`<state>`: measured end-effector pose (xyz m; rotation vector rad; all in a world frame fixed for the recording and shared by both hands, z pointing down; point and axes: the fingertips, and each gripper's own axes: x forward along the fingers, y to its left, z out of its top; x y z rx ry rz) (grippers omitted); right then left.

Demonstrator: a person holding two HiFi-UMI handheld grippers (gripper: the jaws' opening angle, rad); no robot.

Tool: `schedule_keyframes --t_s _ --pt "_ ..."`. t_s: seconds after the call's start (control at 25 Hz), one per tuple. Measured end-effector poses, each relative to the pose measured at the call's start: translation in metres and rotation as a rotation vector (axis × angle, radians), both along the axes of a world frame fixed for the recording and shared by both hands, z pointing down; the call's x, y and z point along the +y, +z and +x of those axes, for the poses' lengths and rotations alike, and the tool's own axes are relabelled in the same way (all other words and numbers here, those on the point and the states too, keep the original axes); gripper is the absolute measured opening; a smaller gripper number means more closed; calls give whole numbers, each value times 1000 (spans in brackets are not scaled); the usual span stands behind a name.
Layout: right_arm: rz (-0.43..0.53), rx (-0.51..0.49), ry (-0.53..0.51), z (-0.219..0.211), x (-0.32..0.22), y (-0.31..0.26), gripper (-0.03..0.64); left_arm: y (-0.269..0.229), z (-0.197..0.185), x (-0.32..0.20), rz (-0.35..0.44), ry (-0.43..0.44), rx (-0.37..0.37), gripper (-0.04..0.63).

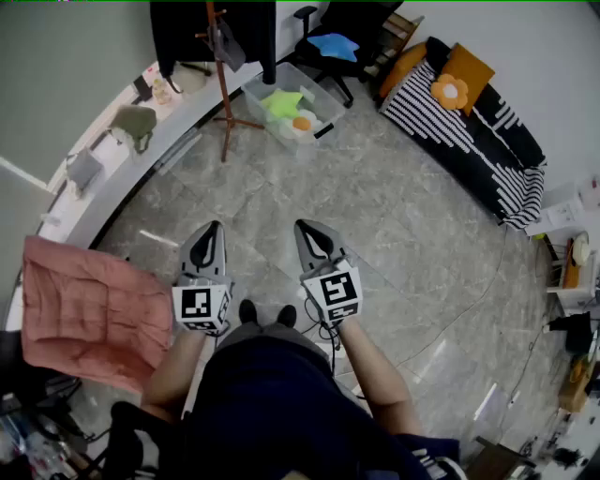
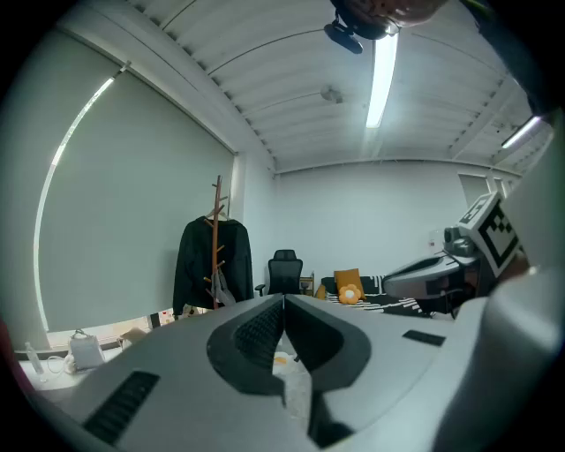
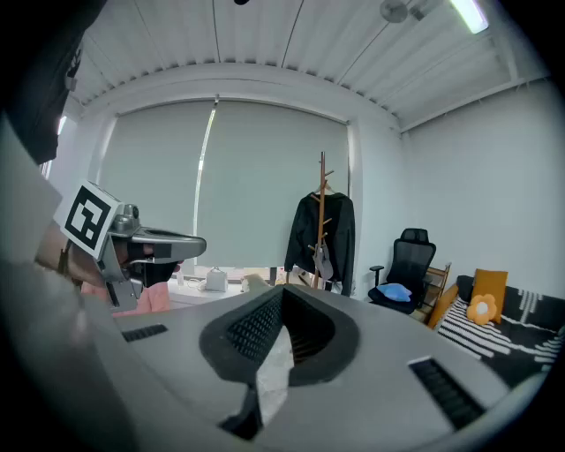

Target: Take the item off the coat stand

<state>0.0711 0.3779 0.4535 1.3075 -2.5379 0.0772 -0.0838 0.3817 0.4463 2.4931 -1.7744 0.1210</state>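
A wooden coat stand (image 1: 223, 89) rises at the far end of the room, by the window ledge. A black coat (image 1: 176, 28) hangs on it, and a small grey bag (image 1: 228, 42) hangs below the pegs. My left gripper (image 1: 214, 229) and right gripper (image 1: 305, 228) are side by side over the floor, far from the stand, both shut and empty. In the left gripper view the stand (image 2: 217, 231), coat (image 2: 196, 265) and grey bag (image 2: 222, 287) lie beyond the shut left gripper (image 2: 284, 300). The right gripper view shows the stand (image 3: 322, 190) and grey bag (image 3: 325, 263) past the shut right gripper (image 3: 282, 291).
A clear bin (image 1: 323, 101) with green and orange items sits just right of the stand. Behind it is an office chair (image 1: 333, 42) with a blue cushion. A striped sofa (image 1: 473, 141) runs along the right. A pink quilt (image 1: 89, 314) lies at my left. Bags rest on the ledge (image 1: 178, 117).
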Motion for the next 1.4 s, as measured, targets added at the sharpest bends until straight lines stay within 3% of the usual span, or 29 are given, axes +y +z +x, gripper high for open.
schedule_keyframes --t_s 1.24,1.28,1.4 --pt "21 -15 -10 7 5 -12 20 -5 13 0 38 53 -13 28" --pt "21 -17 -11 8 7 -13 20 -2 13 0 39 54 -17 33" --pt "28 -12 -21 9 9 -15 20 -4 14 -2 47 61 1 188"
